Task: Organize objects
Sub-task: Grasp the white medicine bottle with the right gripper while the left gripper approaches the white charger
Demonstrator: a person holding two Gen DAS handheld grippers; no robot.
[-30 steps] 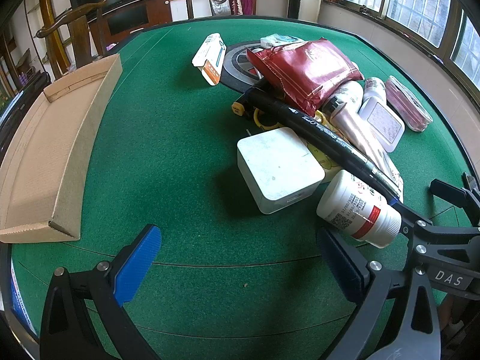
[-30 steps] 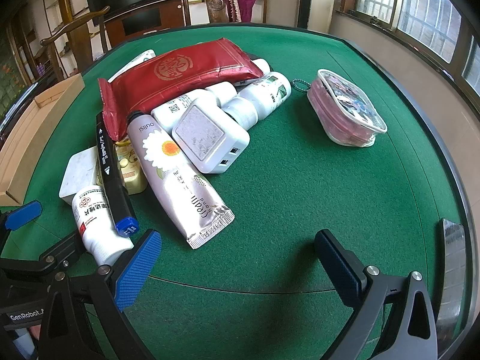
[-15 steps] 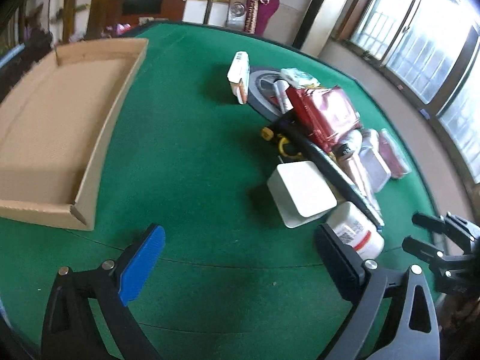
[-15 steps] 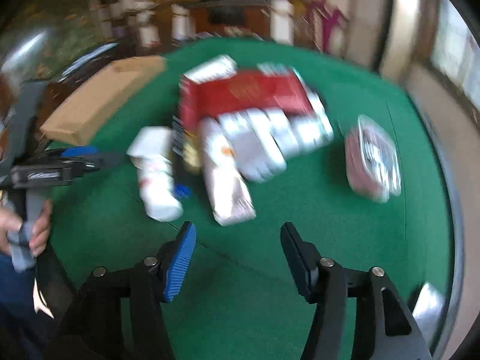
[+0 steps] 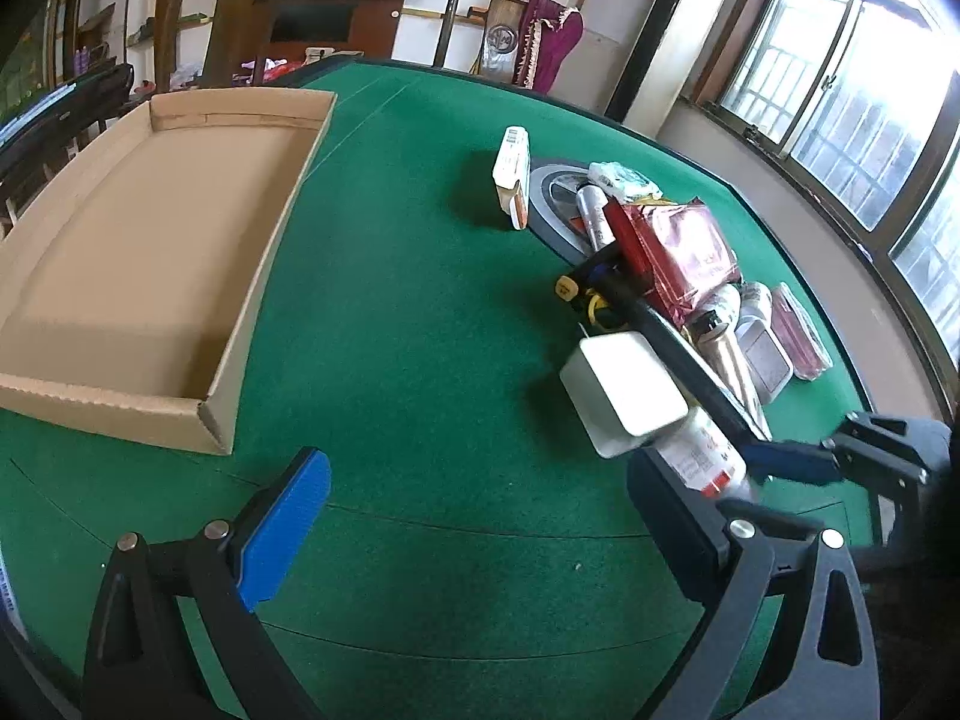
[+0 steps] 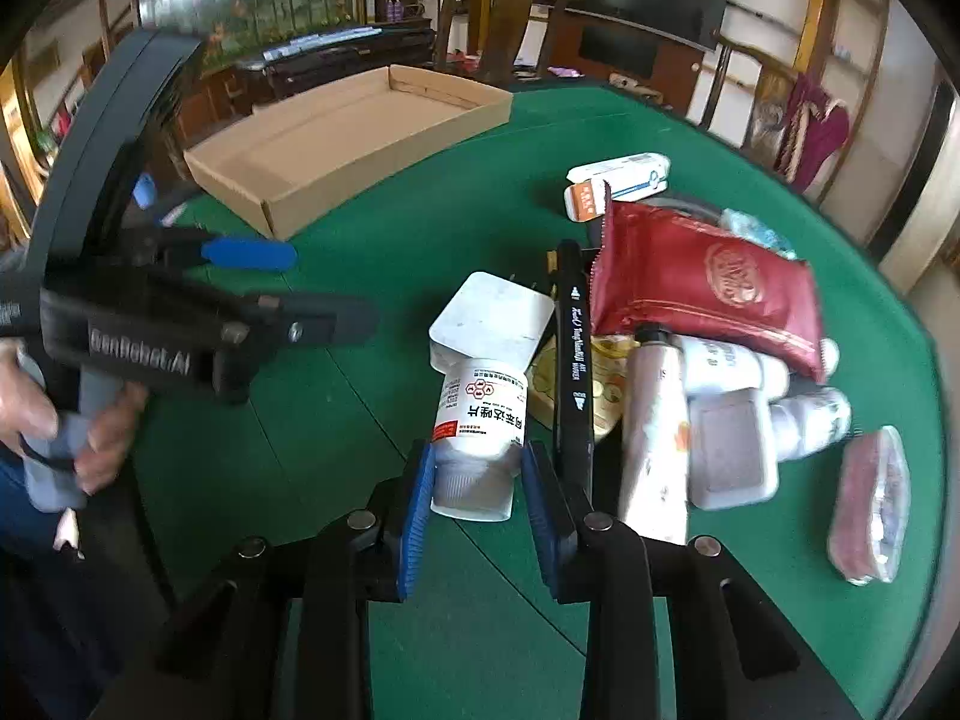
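Right wrist — right claw (image 6: 477,489) closing on pill bottle (image 6: 480,420).

At the lower right of the left wrist view the pill bottle (image 5: 699,456) is half hidden behind a black finger, while in the right wrist view the pink pouch (image 6: 873,504) at right is blurred and the yellow item (image 6: 603,387) lies mostly covered by the black marker (image 6: 573,354).
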